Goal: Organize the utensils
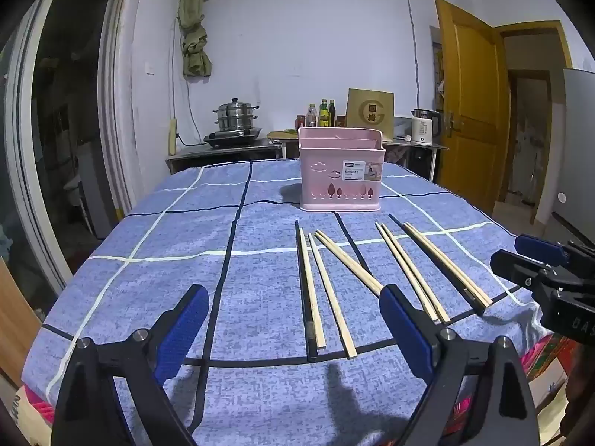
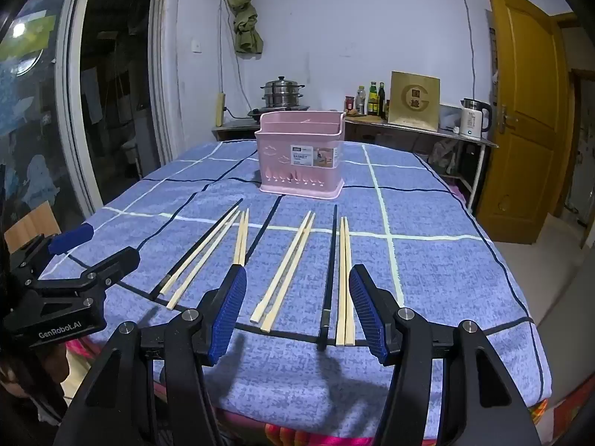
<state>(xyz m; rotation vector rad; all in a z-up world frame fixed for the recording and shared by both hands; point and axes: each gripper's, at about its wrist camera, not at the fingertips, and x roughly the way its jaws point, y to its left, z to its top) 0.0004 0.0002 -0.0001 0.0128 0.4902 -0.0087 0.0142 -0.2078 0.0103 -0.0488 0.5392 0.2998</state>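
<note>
Matt wooden chopsticks, plastic basket

Eight pale wooden chopsticks lying on the cloth; two black chopsticks among them; one pink utensil basket.

Both grippers open, nothing held

Left gripper tilted down, jaws spread wide, blue pads facing in, nothing between them; right gripper also angled down, jaws apart, pads clear of contact. Each seen from the side in the other's view, side by side, apart
</note>
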